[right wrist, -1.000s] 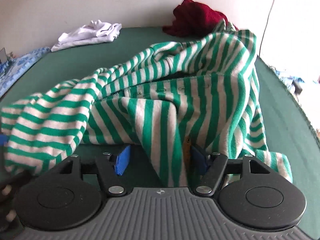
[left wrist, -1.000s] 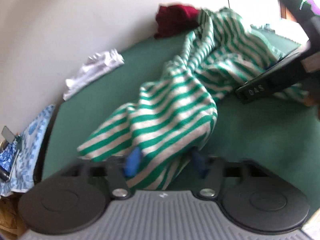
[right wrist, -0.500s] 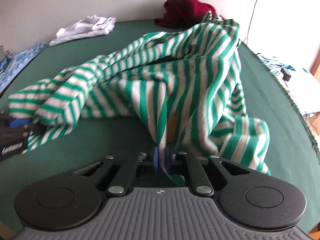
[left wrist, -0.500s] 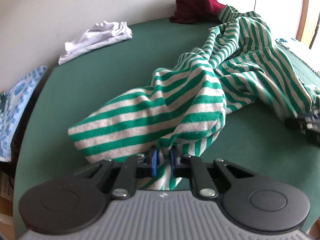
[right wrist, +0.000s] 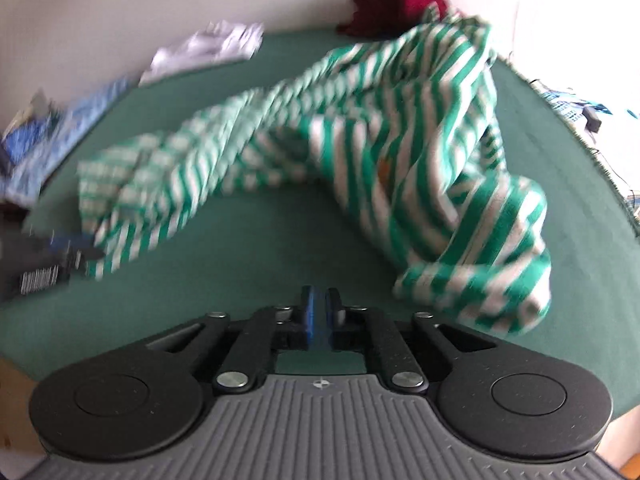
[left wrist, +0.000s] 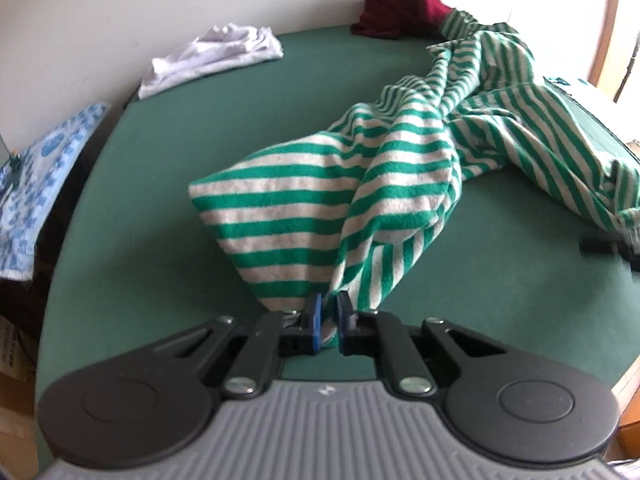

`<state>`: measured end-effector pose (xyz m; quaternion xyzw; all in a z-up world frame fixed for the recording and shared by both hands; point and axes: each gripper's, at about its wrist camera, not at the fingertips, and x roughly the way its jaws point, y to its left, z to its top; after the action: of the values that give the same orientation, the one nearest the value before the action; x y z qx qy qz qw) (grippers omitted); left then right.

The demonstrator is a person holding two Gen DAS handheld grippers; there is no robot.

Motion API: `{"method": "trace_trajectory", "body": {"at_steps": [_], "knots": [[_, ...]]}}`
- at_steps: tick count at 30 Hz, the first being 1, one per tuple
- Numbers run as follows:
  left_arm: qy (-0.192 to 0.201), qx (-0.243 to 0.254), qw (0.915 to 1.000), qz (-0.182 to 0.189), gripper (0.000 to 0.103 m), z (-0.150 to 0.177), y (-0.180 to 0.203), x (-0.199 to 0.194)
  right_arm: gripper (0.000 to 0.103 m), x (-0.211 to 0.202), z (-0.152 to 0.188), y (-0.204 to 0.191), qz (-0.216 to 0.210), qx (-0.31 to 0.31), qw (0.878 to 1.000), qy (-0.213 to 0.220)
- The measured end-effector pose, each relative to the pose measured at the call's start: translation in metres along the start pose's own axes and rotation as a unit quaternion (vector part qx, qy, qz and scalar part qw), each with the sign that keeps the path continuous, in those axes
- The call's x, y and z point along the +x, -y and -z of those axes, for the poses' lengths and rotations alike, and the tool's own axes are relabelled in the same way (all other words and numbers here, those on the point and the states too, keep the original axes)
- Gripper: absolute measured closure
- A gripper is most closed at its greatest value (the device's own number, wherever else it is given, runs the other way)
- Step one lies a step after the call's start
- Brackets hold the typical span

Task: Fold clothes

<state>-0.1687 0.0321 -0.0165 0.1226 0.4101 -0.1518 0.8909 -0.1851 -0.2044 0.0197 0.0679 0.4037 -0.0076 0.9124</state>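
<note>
The garment (left wrist: pixel 360 184) at centre frame carries green and pale grey-white stripes and lies on a plain dark green table cover (left wrist: pixel 200 92). At the top sits a deep maroon cloth (left wrist: pixel 400 4), upper left a white one (left wrist: pixel 216 54), and at the left edge a blue-and-white patterned fabric (left wrist: pixel 36 172).

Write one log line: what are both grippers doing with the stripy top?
left gripper: shut on striped top | right gripper: shut, no cloth between fingers | top: bunched on green table
</note>
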Motion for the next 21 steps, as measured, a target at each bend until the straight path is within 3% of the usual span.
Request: {"method": "trace_trajectory", "body": {"at_steps": [2,5,9,10,11,12,13,17,20,21], "knots": [[0.004,0.007,0.9999,-0.009,0.093,-0.003,0.002,0.001,0.056,0.001,-0.011,-0.003,0.012,0.004,0.999,0.034],[0.002,-0.006,0.9997,-0.022,0.092,-0.010,-0.004,0.007,0.050,0.012,-0.028,-0.012,0.036,-0.016,0.997,0.070],[-0.002,-0.052,0.9974,-0.050,0.091,-0.020,-0.028,0.015,0.035,0.046,-0.048,-0.007,0.041,-0.022,0.998,0.051],[-0.001,-0.063,0.9964,-0.057,0.091,-0.023,-0.035,0.016,0.038,0.057,-0.052,-0.005,0.035,-0.018,0.999,0.037],[0.002,-0.074,0.9952,-0.064,0.091,-0.025,-0.043,0.014,0.056,0.066,-0.054,-0.001,0.028,-0.005,0.999,0.019],[0.007,-0.084,0.9938,-0.073,0.093,-0.026,-0.050,0.011,0.065,0.073,-0.056,0.002,0.027,0.006,1.000,0.012],[0.012,-0.091,0.9918,-0.089,0.095,-0.026,-0.057,0.008,0.094,0.072,-0.057,0.004,0.034,0.013,0.999,0.019],[0.018,-0.117,0.9861,-0.116,0.095,-0.018,-0.088,-0.006,0.095,0.057,-0.057,-0.001,-0.002,0.004,1.000,0.025],[0.026,-0.120,0.9890,-0.082,0.093,-0.011,-0.095,-0.020,0.095,0.029,-0.049,-0.019,-0.048,-0.029,0.998,0.043],[0.029,-0.106,0.9910,-0.077,0.088,-0.010,-0.088,-0.019,0.095,0.020,-0.045,-0.024,-0.072,-0.030,0.996,0.039]]}}
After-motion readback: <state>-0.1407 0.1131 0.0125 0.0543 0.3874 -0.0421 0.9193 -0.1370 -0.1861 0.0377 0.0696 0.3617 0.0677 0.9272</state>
